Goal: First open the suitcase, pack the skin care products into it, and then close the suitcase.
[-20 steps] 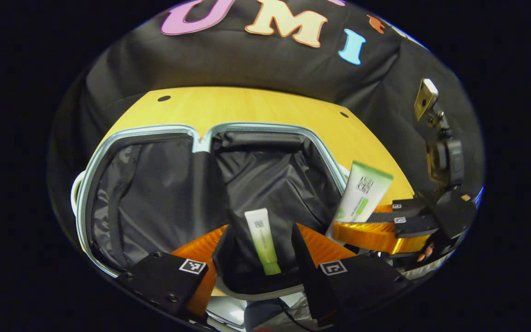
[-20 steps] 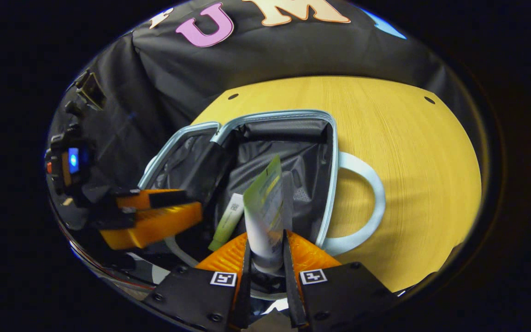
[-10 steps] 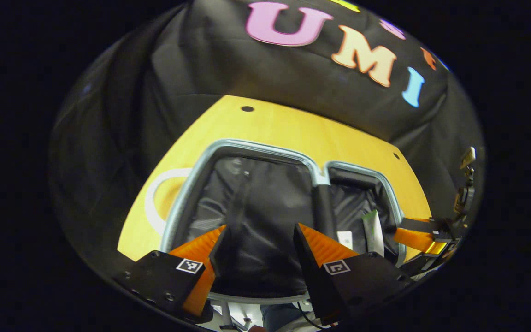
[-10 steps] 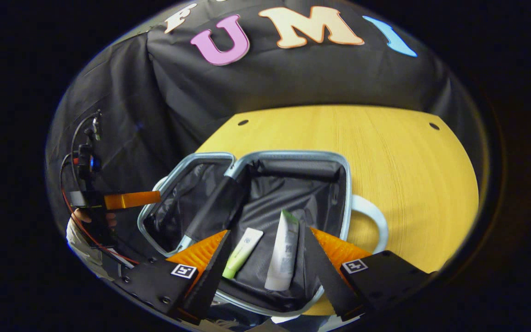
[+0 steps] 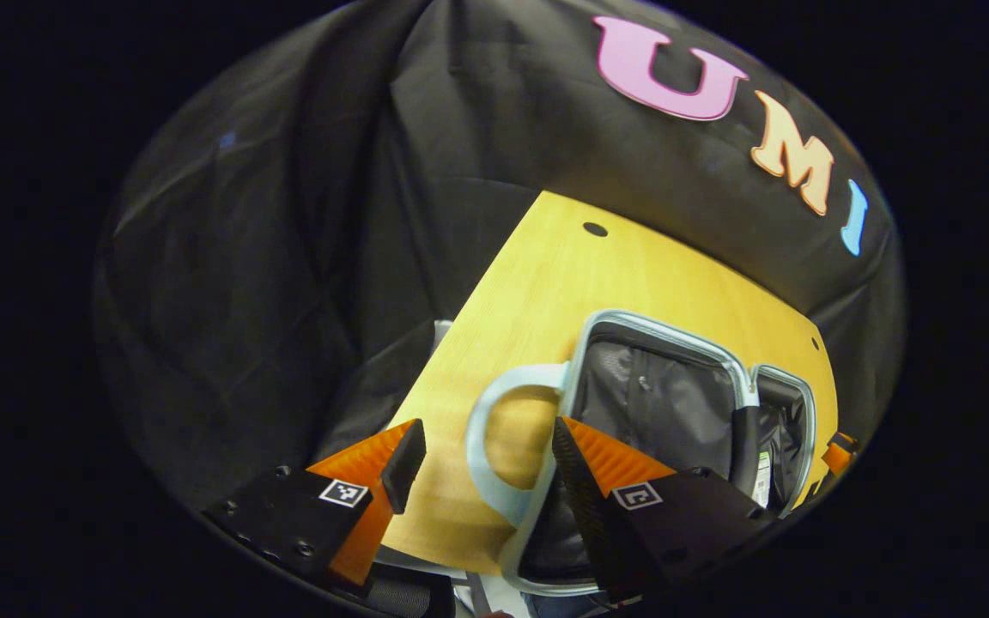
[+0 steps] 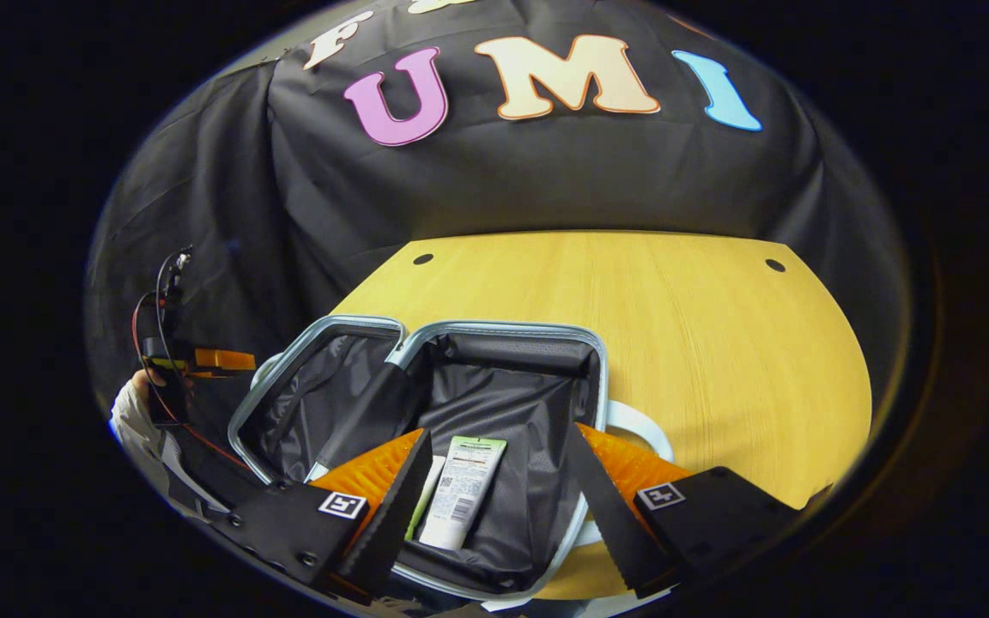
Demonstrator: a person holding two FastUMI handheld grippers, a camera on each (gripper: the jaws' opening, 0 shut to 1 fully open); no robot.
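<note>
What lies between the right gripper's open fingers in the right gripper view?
The right gripper frames the open light-blue suitcase's black lining, where a white tube lies flat beside a slimmer white-and-green tube.

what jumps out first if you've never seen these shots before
The open suitcase lies flat on the yellow table, its dark lining showing. Two tubes lie in its right half, just ahead of the open right gripper. In the left gripper view, the open left gripper hovers by the suitcase's pale handle.

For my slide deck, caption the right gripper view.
Open hand-held gripper above the open suitcase, two skincare tubes lying inside.
</note>
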